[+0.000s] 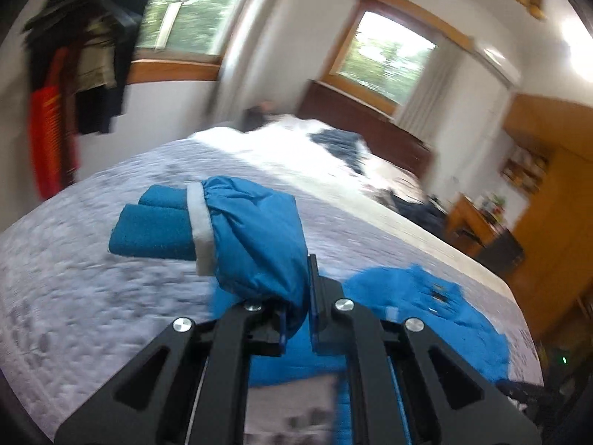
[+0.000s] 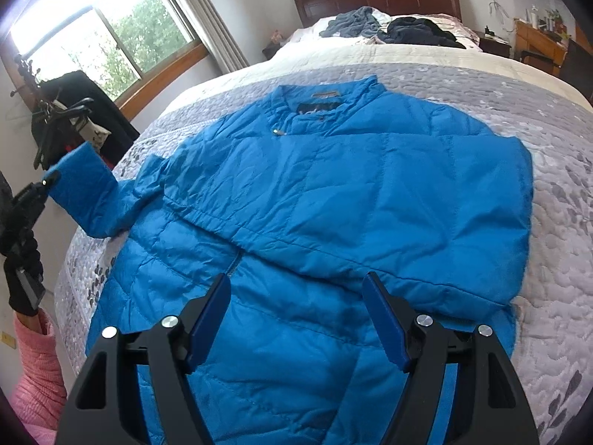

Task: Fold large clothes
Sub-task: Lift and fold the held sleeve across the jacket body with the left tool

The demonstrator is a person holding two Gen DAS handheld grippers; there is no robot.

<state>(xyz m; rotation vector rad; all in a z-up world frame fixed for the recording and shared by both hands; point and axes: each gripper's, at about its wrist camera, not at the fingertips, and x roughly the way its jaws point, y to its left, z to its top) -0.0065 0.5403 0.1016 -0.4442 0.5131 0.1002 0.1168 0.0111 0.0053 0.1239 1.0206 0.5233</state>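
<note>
Sleeve folding is the step in hand: a bright blue puffer jacket lies spread front-up on a grey patterned quilt covering a bed, its collar toward the dark wooden headboard. One sleeve already lies folded across the chest. The other sleeve is lifted off the bed, its puffy fabric pinched between the narrowed fingers of the left gripper, with the knitted cuff and a white band sticking out beyond the grip. From the right wrist view, that raised cuff shows at the left edge of the bed, beside a gloved hand and a pink sleeve. The right gripper hovers above the lower front of the jacket with its blue-padded fingers spread wide, holding nothing. Loose dark and grey clothes sit in a heap near the headboard, well apart from the jacket. The left wrist view is blurred. The next move likely calls for carrying the held sleeve inward and laying it flat over the chest, then releasing it; the slippery, puffy fabric may spring back or slide, so the free gripper could press it down.
</note>
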